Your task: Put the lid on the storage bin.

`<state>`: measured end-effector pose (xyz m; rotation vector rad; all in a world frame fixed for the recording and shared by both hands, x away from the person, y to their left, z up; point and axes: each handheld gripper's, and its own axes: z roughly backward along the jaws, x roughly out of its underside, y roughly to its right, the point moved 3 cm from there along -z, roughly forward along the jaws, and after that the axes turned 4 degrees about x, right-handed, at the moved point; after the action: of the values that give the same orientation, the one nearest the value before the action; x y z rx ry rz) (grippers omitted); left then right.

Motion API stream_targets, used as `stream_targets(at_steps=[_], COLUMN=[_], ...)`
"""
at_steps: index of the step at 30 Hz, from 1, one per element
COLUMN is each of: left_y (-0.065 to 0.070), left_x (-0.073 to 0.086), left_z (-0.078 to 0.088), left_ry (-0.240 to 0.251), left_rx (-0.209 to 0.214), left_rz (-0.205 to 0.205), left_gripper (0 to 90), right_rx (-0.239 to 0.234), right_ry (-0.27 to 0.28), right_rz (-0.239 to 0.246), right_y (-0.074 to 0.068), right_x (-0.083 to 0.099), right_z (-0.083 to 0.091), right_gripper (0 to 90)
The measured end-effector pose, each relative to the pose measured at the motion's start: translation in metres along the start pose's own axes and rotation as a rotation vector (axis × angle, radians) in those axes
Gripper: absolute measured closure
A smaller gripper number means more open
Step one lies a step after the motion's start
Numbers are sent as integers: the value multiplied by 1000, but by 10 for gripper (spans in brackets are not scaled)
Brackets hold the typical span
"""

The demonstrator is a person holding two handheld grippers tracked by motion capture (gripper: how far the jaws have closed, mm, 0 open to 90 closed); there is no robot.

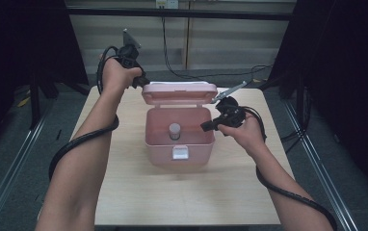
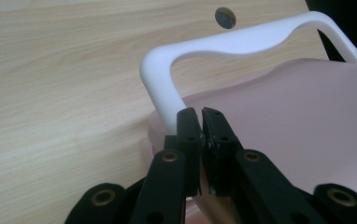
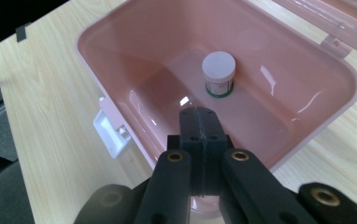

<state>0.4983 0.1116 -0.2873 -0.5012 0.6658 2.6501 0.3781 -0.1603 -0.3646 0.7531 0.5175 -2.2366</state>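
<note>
Lid (image 1: 179, 92) stands open on the pink box (image 1: 179, 144), one jar (image 3: 218, 70) inside. Left claw (image 2: 201, 126), nearly shut, empty by the lid; right claw (image 3: 200, 126) shut, empty. Closing seems left.

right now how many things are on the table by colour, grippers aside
pink: 1, the open box with its lid up
white: 1, the capped jar standing inside the box
total: 2
</note>
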Motion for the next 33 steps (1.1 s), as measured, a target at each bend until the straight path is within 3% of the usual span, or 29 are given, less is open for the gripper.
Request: stream_targets(at_steps=[14, 19, 33], left_y=[-5, -8, -24], left_x=[11, 14, 32], left_z=[-4, -4, -1], left_ry=[-9, 5, 46], left_rx=[-6, -32, -74], left_rz=[-6, -11, 15], left_gripper=[849, 772, 416], right_rx=[-4, -14, 0], right_ry=[23, 28, 21], right_rz=[-4, -6, 12], right_y=[-1, -2, -4], right_x=[0, 2, 9], right_z=[4, 5, 7], right_gripper=[900, 900, 900])
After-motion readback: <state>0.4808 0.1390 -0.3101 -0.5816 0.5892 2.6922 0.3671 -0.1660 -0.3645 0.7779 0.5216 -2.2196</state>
